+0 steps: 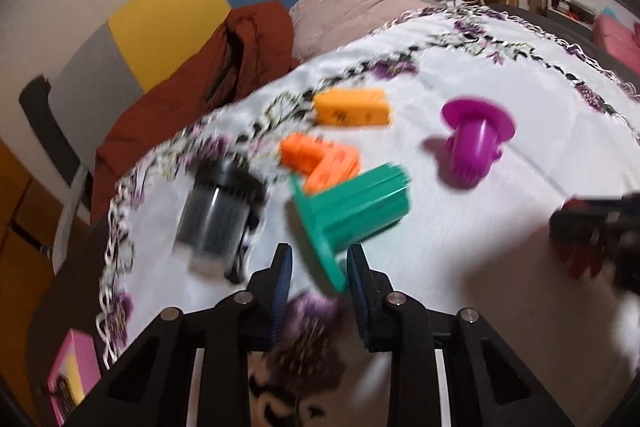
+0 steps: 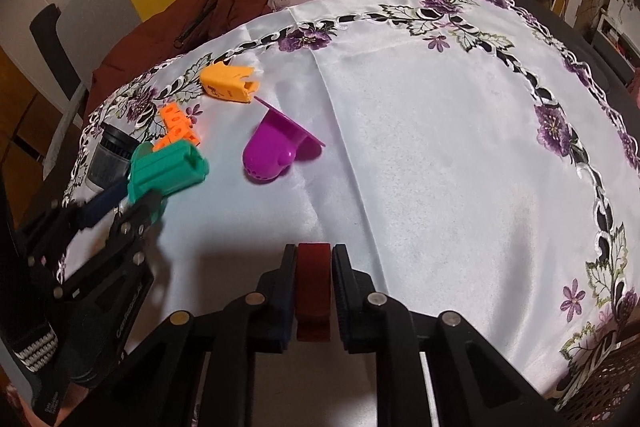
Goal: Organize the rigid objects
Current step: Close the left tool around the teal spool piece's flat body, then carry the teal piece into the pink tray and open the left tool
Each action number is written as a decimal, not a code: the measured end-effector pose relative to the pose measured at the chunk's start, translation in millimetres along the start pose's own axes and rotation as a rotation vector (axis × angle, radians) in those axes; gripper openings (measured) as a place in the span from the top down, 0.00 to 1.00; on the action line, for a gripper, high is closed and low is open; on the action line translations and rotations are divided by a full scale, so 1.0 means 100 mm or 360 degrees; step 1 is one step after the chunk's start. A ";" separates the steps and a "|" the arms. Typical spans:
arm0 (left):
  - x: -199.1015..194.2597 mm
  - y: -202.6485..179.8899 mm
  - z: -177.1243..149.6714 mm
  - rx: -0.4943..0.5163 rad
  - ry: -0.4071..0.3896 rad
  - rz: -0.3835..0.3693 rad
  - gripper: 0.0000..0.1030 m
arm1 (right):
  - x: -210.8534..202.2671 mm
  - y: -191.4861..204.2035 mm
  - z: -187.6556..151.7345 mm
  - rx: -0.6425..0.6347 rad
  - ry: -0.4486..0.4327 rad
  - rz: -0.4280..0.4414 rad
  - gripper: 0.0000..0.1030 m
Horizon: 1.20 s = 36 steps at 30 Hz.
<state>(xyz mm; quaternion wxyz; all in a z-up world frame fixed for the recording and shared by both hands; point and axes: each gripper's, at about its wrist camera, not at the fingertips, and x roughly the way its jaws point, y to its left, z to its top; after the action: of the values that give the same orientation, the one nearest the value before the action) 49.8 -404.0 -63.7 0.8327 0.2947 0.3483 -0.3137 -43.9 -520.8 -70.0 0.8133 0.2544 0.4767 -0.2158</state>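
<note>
My left gripper stands around the flange of a green flanged part, jaws apart with the flange between them; the view is blurred, and whether the pads touch it I cannot tell. It also shows in the right wrist view. My right gripper is shut on a dark red block above the white cloth. A purple flanged part, an orange angled piece, a yellow-orange block and a black-and-grey cylinder lie on the cloth.
A white tablecloth with purple flower embroidery covers the table. A rust-red jacket lies beyond its far left edge by a yellow-blue headboard. A pink box sits low left. A brown woven basket is at the right corner.
</note>
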 end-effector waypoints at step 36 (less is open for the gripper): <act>-0.14 0.14 0.16 -0.0326 -0.0048 -0.0114 0.47 | -0.03 0.15 0.01 -0.0126 -0.0019 0.0046 0.84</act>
<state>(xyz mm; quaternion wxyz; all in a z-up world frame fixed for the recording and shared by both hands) 58.2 -401.8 -39.7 0.8518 0.1906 0.3764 -0.3105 -35.5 -509.4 -63.6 0.8286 0.2277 0.4762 -0.1865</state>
